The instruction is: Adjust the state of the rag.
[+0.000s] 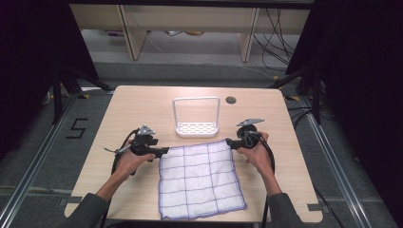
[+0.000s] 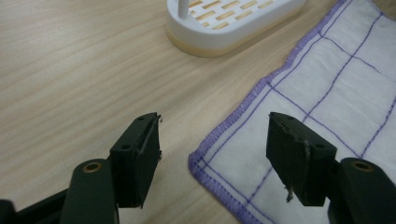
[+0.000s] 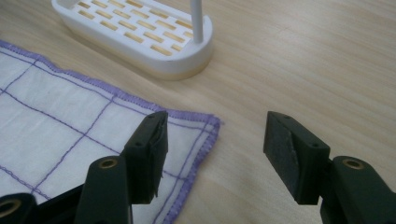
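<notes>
I am setting both grippers, left [image 1: 160,151] and right [image 1: 229,141], jaws apart, straddling the cloth's [image 1: 199,178] far corners, ready for pinching.

Lab or recording bay: black curtains [image 1: 28,57] on both sides, floor rails [image 1: 28,171], taped number 5 [image 1: 77,128] on grey carpet, loose cables [image 1: 278,42], plain wooden table [image 1: 142,102], bare benches [image 1: 190,23] behind.
</notes>
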The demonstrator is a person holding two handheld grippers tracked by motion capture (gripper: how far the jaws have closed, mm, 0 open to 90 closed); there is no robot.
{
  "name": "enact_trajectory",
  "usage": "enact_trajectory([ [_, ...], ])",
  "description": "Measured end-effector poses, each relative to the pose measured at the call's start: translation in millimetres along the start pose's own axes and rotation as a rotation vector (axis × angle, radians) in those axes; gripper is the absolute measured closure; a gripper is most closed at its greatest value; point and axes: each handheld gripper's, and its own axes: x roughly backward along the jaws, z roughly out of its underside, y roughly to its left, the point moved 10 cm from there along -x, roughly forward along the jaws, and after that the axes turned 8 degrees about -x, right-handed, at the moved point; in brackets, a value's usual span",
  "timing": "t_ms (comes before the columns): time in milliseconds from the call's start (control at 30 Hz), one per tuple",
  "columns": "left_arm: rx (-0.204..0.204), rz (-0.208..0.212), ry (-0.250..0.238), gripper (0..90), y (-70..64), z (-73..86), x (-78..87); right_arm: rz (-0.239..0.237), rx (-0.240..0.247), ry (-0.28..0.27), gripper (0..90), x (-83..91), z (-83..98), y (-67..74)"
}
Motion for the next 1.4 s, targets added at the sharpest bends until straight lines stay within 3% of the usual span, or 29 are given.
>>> enact_trajectory([
  [100,-0.01,0.009,0.015,35.0,-1.5,-1.2,-3.2,-0.005,-0.023,0.02,41.1,1.3,-2.1,3.4],
  [133,-0.021,-0.002,0.018,35.0,-1.7,-1.3,-5.4,-0.005,-0.025,-0.024,41.2,-2.4,-6.2,4.2],
  [200,-0.012,0.0,0.021,34.9,-2.4,-1.1,-7.1,-0.005,-0.003,0.008,41.3,-0.9,-6.7,4.8],
  [267,-0.015,0.007,0.026,35.0,-2.7,-0.2,-8.3,-0.005,0.02,-0.011,41.8,-4.1,-9.0,4.3],
  [400,-0.02,0.001,0.045,35.1,1.2,2.6,-10.2,-0.01,-0.015,0.024,41.9,-6.5,-4.4,6.4],
  [467,-0.013,0.015,0.065,35.7,4.0,5.1,-8.4,-0.011,0.005,0.0,42.2,-12.2,-6.0,4.1],
  [533,-0.004,0.017,0.067,36.3,5.1,6.5,-7.4,-0.021,-0.026,0.02,42.4,-16.0,-3.6,7.3],
  [600,-0.005,0.01,0.057,37.7,5.9,5.9,-7.3,-0.025,-0.006,0.041,42.4,-17.4,-2.3,7.7],
  [700,-0.01,0.025,0.075,39.2,4.8,7.2,-7.1,-0.025,-0.003,0.03,42.6,-22.3,-2.7,8.5],
  [733,-0.022,0.017,0.067,41.8,4.6,7.6,-8.9,-0.028,0.001,0.054,42.8,-24.3,-0.3,8.6],
  [833,-0.035,0.022,0.076,48.2,2.7,10.3,-10.6,-0.037,-0.009,0.054,42.9,-27.4,0.8,9.1],
  [900,-0.041,0.035,0.083,52.7,1.2,12.1,-11.6,-0.025,-0.022,0.06,43.1,-28.3,1.6,8.0],
  [967,-0.049,0.028,0.067,58.3,1.5,11.9,-12.5,-0.005,-0.002,0.065,43.9,-27.9,2.0,3.9],
  [1033,-0.056,0.031,0.058,63.4,1.0,11.6,-12.9,-0.006,0.002,0.058,45.1,-29.6,2.5,5.0],
  [1067,-0.069,0.035,0.06,67.2,0.1,12.2,-12.4,-0.032,-0.031,0.096,46.3,-28.4,6.7,11.2],
  [1133,-0.08,0.042,0.047,70.9,-2.6,11.9,-13.1,-0.029,-0.024,0.094,47.6,-30.2,7.3,10.6],
  [1200,-0.099,0.052,0.039,79.2,-5.7,11.4,-13.2,-0.03,-0.023,0.106,55.2,-32.4,11.6,11.1],
  [1300,-0.101,0.05,0.037,83.1,-6.8,11.7,-12.7,-0.046,-0.04,0.09,62.7,-33.3,10.9,13.5],
  [1333,-0.105,0.045,0.027,85.5,-6.5,10.8,-12.6,-0.051,-0.022,0.094,69.9,-31.0,10.5,14.1],
  [1400,-0.104,0.045,0.026,86.0,-6.5,10.8,-12.4,-0.055,-0.023,0.081,73.1,-31.4,9.6,15.3],
])
